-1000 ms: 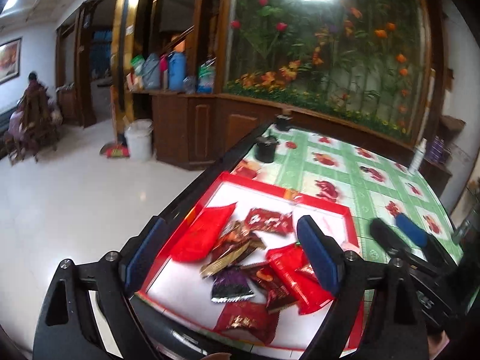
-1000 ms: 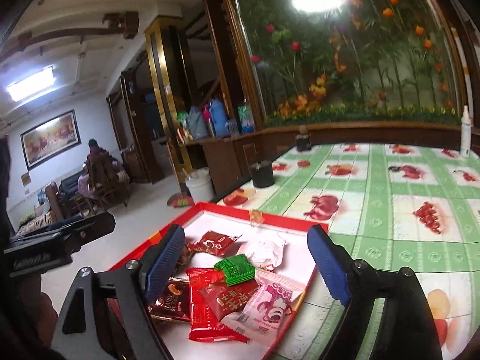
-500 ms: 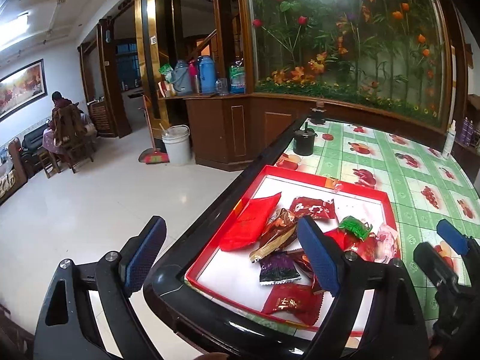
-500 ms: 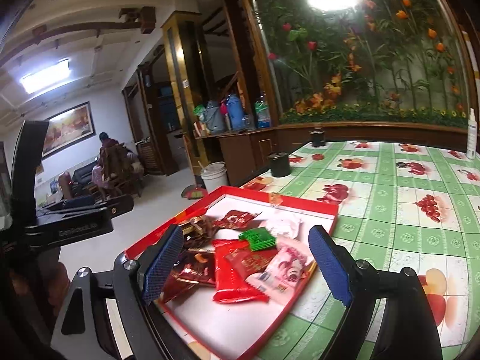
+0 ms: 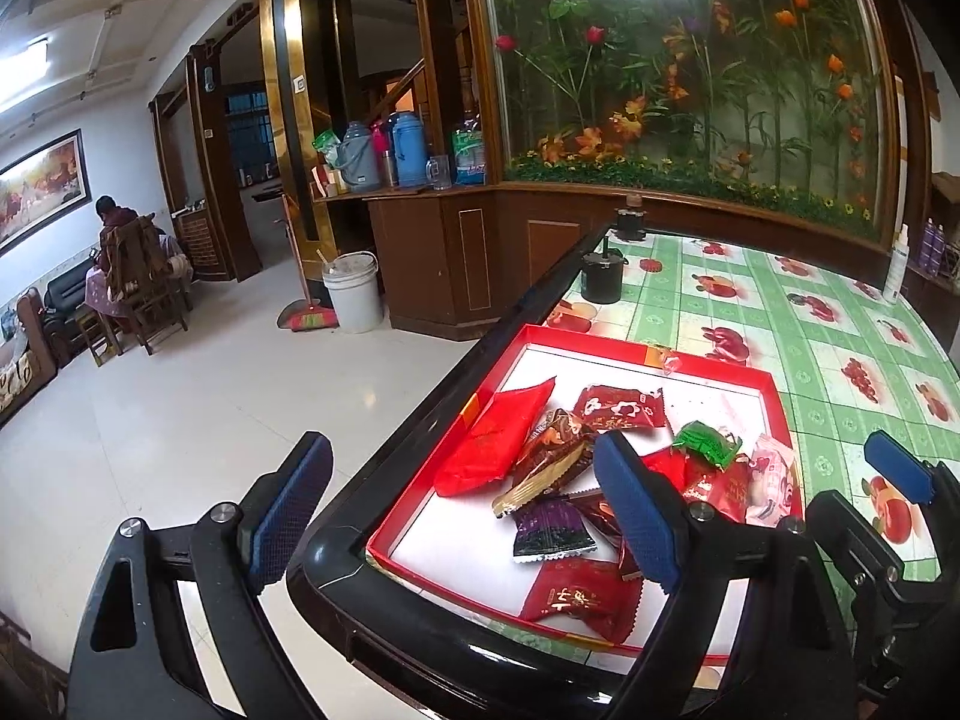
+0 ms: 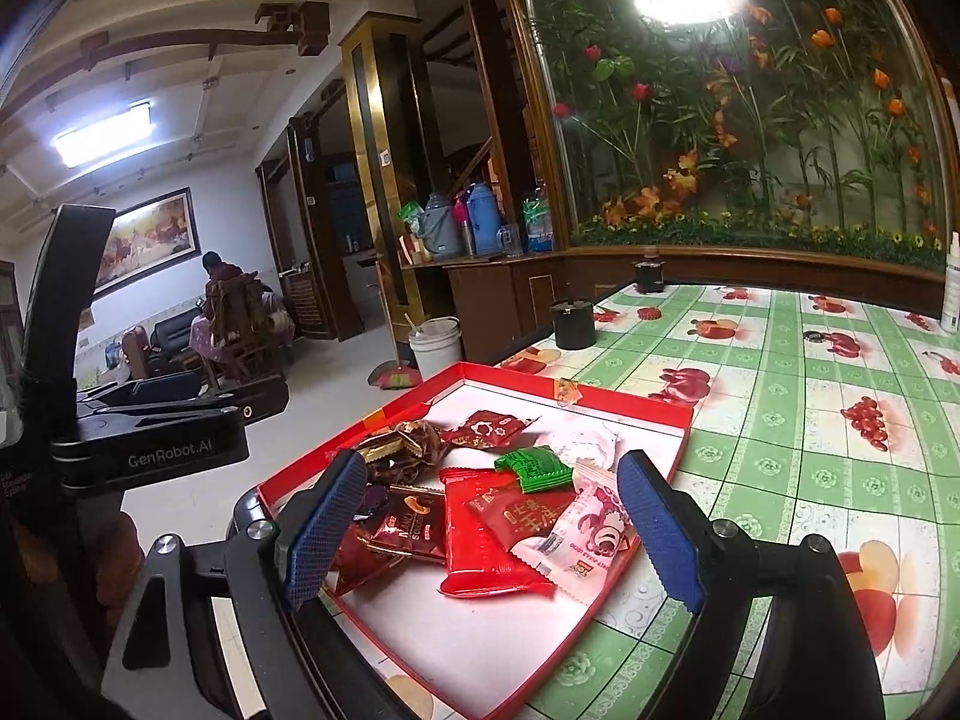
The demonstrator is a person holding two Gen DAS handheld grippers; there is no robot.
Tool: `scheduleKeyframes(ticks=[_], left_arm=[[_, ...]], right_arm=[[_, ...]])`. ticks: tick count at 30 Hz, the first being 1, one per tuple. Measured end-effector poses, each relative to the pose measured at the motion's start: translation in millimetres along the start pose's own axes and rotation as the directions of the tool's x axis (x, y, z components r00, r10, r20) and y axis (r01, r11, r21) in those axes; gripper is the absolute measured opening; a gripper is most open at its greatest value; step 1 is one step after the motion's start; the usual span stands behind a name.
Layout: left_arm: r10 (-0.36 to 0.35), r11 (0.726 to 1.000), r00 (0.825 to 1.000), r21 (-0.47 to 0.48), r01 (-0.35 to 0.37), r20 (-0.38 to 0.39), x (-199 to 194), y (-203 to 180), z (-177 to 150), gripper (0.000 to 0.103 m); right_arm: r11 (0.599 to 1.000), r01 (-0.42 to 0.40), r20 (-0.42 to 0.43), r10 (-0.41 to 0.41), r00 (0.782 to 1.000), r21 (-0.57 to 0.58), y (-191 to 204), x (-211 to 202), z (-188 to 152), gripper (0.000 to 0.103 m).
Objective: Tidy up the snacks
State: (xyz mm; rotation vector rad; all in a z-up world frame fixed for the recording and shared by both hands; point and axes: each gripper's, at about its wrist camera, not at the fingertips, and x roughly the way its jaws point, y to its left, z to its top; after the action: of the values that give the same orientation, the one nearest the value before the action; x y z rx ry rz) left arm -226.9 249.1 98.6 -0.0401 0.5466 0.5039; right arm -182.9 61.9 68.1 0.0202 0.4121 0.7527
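tray: shallow red-rimmed cardboard tray with white floor (image 5: 708, 365) (image 6: 648, 405), sits at the near left corner of the table, long axis running from 6 to 12 o'clock in the left wrist view
snack pile: wrapped snacks loose on the tray floor, overlapping, no common direction
long red packet: flat plain red foil packet (image 5: 495, 438), long axis 7 to 1 o'clock, at the pile's 9 o'clock edge
brown-gold wrapper: crinkled brown and gold wrapper (image 5: 549, 468) touching the red packet's right side, axis also 7 to 1
purple sachet: small dark purple sachet (image 5: 549, 533), at 6 o'clock of the brown-gold wrapper
green sachet: small bright green sachet (image 5: 705, 443) (image 6: 534, 468), lies on top of red packets
pink packet: pink and white cartoon-print packet (image 6: 591, 531) (image 5: 768, 480), at the pile's 3 o'clock edge, axis 7 to 1 in the right wrist view
big red bar: wide red packet (image 6: 486, 546), axis near 6 to 12, under the smaller red packet
table: green check fruit-print tablecloth (image 5: 780, 324) (image 6: 798, 420) with black rounded edge
around: black lidded cup (image 5: 602, 279) (image 6: 574, 324) at 12 o'clock beyond the tray, apart from it; white spray bottle (image 5: 896, 267) far at 2 o'clock
left gripper (image 5: 462, 510): jaws spread wide, holding nothing, straddles the table corner; right finger in front of the pile
right gripper (image 6: 492, 531): jaws spread wide, holding nothing, above the tray's near end, pile between the fingers in view, contact cannot be told
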Motion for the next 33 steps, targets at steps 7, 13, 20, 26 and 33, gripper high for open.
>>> scheduleKeyframes(ticks=[7,13,20,26,33], left_arm=[[-0.015,1.000,1.000,0.017,0.015,-0.005,-1.4,-4.5,-1.6,0.090],[-0.025,0.999,1.000,0.039,0.026,-0.013,-2.4,-12.8,-3.7,0.090],[-0.038,0.998,0.999,0.046,0.038,-0.019,-5.2,-16.4,-4.5,0.090],[-0.050,0.997,0.998,0.057,0.052,-0.032,-3.7,-19.9,-6.2,0.090],[-0.052,0.997,0.998,0.060,0.054,-0.037,-3.7,-20.6,-7.3,0.090]], right_arm=[[1.000,0.013,0.000,-0.013,1.000,0.016,-3.1,1.5,0.7,0.087],[0.998,0.038,0.003,-0.038,0.999,0.043,-8.8,0.3,1.6,0.087],[0.994,0.044,-0.002,-0.044,0.999,0.101,-20.3,0.3,3.3,0.087],[0.993,0.048,-0.004,-0.048,0.999,0.104,-21.7,0.5,3.1,0.087],[0.994,0.050,-0.005,-0.049,0.999,0.097,-21.5,1.2,1.7,0.087]])
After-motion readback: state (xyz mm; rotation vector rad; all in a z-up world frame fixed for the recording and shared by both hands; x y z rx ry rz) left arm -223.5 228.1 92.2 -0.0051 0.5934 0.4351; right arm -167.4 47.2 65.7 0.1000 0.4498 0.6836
